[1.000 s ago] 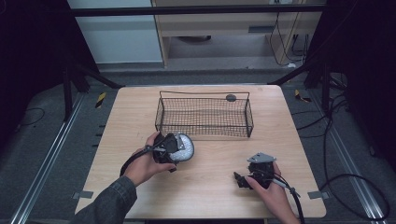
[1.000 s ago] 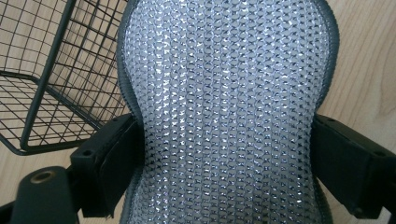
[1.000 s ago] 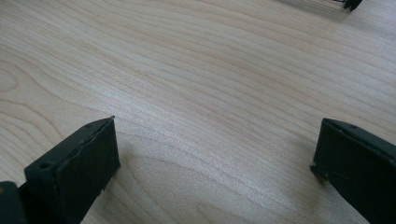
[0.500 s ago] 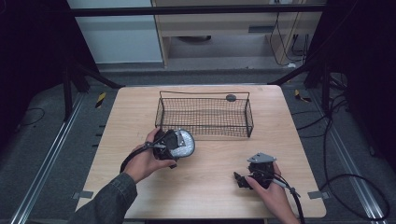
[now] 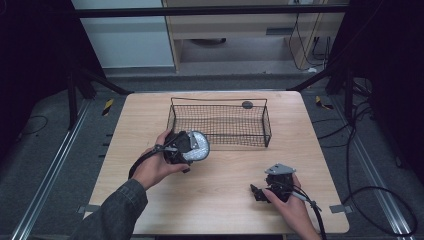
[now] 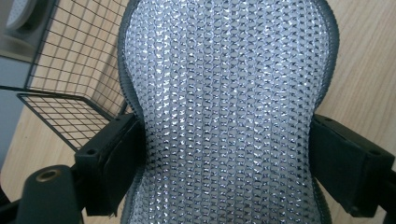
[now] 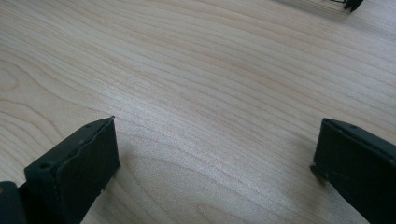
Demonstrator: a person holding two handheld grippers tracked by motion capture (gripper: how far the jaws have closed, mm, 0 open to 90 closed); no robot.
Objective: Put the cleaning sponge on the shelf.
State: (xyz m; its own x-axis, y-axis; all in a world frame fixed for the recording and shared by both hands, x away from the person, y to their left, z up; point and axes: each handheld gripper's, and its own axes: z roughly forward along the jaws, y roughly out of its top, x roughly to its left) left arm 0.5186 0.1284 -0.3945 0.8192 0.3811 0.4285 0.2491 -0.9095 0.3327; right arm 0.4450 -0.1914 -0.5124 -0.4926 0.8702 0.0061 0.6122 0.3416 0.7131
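A silver, glittery mesh scrubbing pad (image 5: 198, 146) with a dark grey edge is in my left gripper (image 5: 190, 148), just off the table in front of the wire basket (image 5: 220, 100). In the left gripper view the pad (image 6: 229, 70) runs up between the black jaws of my left gripper (image 6: 229, 154), which have just been closing and now pinch its narrow waist from both sides. My right gripper (image 5: 257, 192) rests low at the table's front right. Its jaws stand wide apart over bare wood, as the right gripper view shows around the right gripper (image 7: 215, 158).
The black wire basket (image 6: 70, 70) stands at the middle back of the wooden table (image 5: 225, 170). A small dark round object (image 5: 247, 104) lies just behind its far rim. Cables trail from both grippers toward the front edge.
The left hand has lifted the pad a little and brought it nearer the basket's front wall. The right hand has stayed where it was.
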